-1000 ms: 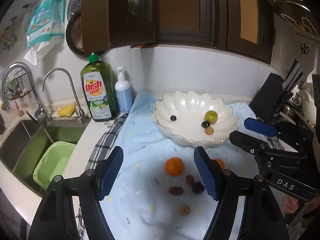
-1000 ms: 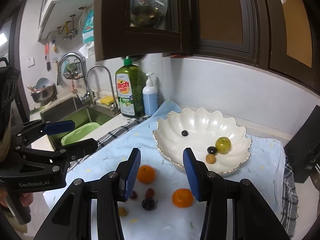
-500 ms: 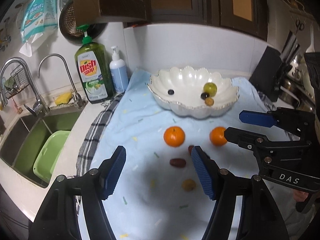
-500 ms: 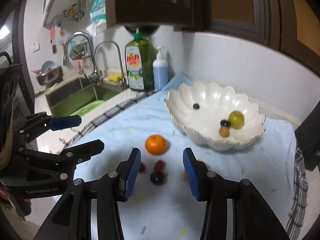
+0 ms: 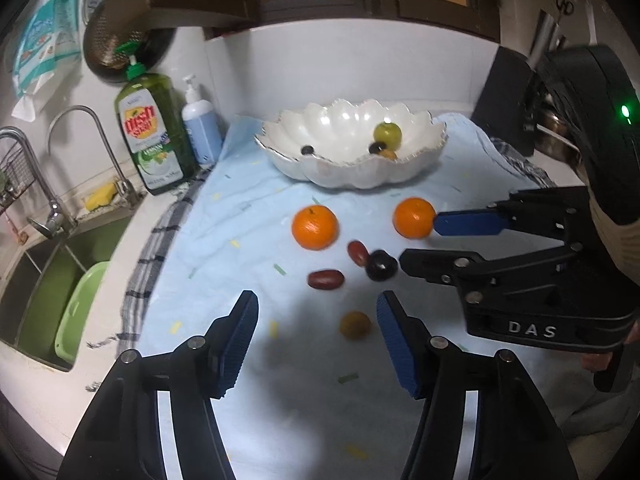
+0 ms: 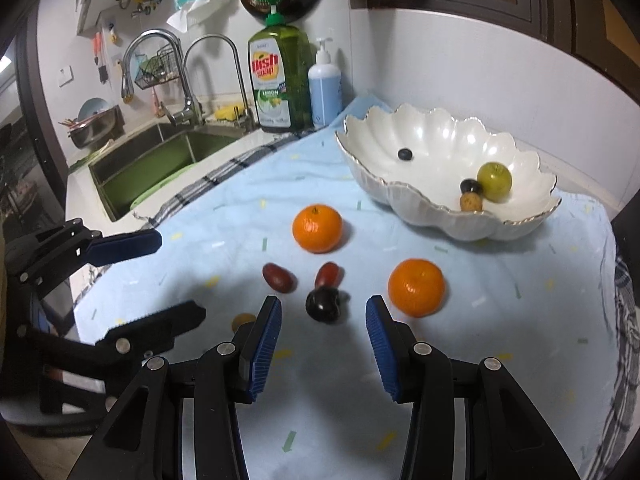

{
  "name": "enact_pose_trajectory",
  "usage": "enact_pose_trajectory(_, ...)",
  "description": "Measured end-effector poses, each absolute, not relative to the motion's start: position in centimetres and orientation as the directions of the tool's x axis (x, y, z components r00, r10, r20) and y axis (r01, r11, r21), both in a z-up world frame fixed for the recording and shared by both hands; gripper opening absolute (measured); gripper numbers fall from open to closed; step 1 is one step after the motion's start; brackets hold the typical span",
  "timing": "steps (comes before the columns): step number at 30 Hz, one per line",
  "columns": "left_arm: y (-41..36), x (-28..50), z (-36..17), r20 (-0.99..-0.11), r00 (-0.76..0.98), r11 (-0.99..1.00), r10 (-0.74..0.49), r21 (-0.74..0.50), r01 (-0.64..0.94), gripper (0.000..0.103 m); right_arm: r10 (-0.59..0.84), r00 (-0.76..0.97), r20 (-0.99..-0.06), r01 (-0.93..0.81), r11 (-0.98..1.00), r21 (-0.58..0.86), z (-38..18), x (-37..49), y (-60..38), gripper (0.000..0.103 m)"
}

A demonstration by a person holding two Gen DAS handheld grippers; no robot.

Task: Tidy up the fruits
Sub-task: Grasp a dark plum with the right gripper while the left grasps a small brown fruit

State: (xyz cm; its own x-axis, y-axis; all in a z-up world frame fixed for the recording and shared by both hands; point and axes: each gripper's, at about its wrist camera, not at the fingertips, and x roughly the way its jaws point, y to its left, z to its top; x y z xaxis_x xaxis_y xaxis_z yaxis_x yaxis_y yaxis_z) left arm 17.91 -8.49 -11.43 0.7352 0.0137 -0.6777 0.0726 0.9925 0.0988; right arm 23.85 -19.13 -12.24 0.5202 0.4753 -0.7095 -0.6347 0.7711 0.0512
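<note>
While both claws hang over the light blue cloth (image 6: 500,312), we hold nothing: our left gripper (image 5: 316,340) has its jaws spread wide, empty, w/ the small tan fruit (image 5: 355,324) on the cloth just ahead between the tips, closer to the right finger. Our right gripper (image 6: 323,338) is likewise spread apart & empty, the dark plum (image 6: 323,306) lying right in front of the gap, not touched.

Loose fruit on the cloth: one orange (image 6: 317,228) toward the sink side, a second orange (image 6: 416,287) just beside the right gripper's right fingertip, two reddish oblong fruits (image 6: 279,278) (image 6: 329,274) between them, the second one touching or nearly touching the plum.

Behind, the white scalloped bowl (image 6: 424,204) sits on the cloth near the wall. Inside: a green apple (image 6: 495,176), a small dark fruit (image 6: 470,186) & a small tan one (image 6: 471,201) bunched beside it, plus a lone dark berry (image 6: 405,154) apart on the bowl's left slope.

Left of the cloth: green dish soap bottle (image 6: 278,80), blue pump bottle (image 6: 325,88), then the sink (image 6: 160,160) w/ a green tub (image 5: 76,316) in it.
</note>
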Motion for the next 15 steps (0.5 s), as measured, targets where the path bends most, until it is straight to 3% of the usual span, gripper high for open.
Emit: enact_pose_trajectory(15,-9.1,19.4,-15.1,-0.746,0.665,0.991,-0.032,0.065,0.120,0.046,0.457,0.468,-0.756,-0.653,0.756,0.052,-15.0,25.2,-18.1,0.045)
